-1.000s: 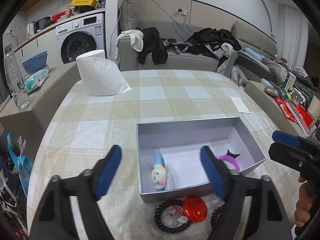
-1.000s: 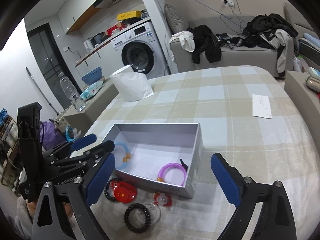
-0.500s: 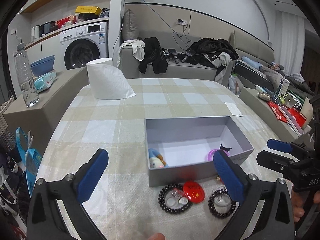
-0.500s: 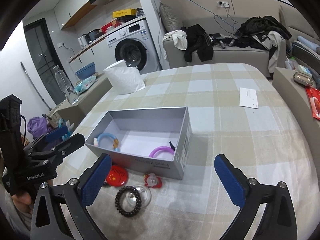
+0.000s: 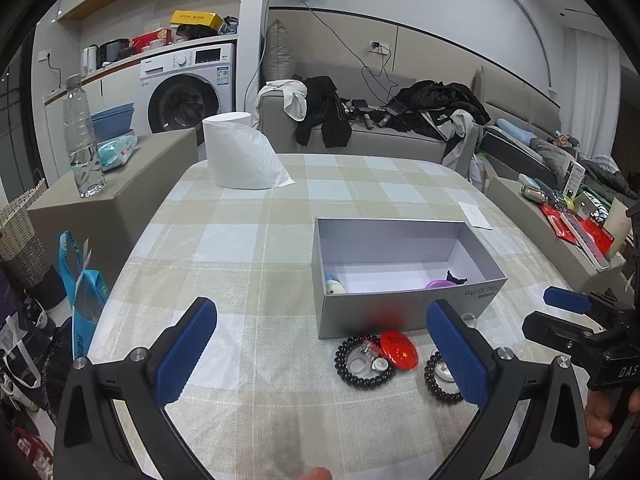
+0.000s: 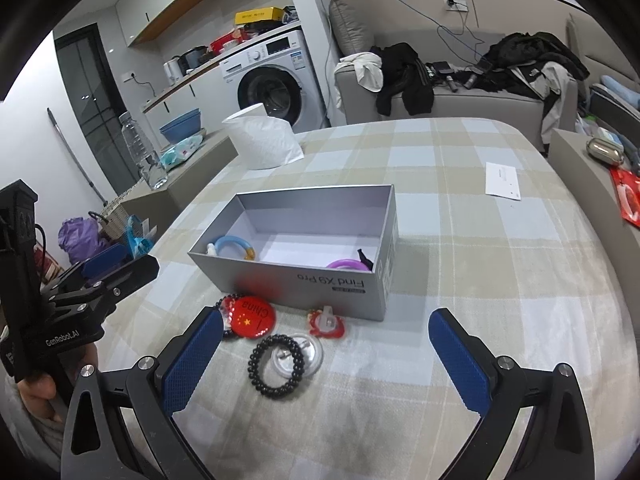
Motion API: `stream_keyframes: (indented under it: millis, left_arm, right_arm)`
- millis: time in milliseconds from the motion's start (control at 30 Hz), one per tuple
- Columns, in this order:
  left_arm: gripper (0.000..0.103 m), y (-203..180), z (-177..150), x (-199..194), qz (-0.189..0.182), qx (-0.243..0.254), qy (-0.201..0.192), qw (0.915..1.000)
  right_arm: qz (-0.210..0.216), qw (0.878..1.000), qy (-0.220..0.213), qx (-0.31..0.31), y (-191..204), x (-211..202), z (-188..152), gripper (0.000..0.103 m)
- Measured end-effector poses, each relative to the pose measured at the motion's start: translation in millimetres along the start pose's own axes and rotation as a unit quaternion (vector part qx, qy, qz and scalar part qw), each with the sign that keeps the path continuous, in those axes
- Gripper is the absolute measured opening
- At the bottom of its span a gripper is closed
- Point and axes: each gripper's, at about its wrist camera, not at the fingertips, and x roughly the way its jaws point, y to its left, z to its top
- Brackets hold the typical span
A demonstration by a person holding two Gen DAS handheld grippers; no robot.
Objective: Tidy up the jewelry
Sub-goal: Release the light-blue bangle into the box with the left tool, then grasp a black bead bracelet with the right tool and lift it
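Both tools stand wide apart and hold nothing: the left tool (image 5: 320, 354) and the right tool (image 6: 326, 358) hang above the checked worktop (image 6: 460, 240). From the right wrist view the grey box (image 6: 320, 280) lies at 12 o'clock, with a blue ring (image 6: 234, 245) and a purple ring (image 6: 348, 265) inside. Just outside its near wall lie a red badge (image 6: 252, 317), a red-edged charm (image 6: 327, 322) and a black bead bracelet (image 6: 276, 365)
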Motion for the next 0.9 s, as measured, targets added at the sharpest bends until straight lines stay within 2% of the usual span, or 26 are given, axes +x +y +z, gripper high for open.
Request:
stream_keyframes:
  millis: [367,767,900]
  left_arm:
    - [0.102,2,-13,-12,0.008,0.002,0.001,1.0]
    - [0.102,4,-22,5,-0.003,0.001,0.032,0.9995]
    - [0.102,4,-25,13,-0.007,0.002,0.042,0.9991]
  right_arm:
    - [-0.006,1.0,-0.001,-0.003,8,-16,-16,0.103]
    - [0.009,0.999,0.029,-0.023,23,2,-25,0.103]
    - [0.049,0.997,0.051,-0.023,24,13,-30,0.083]
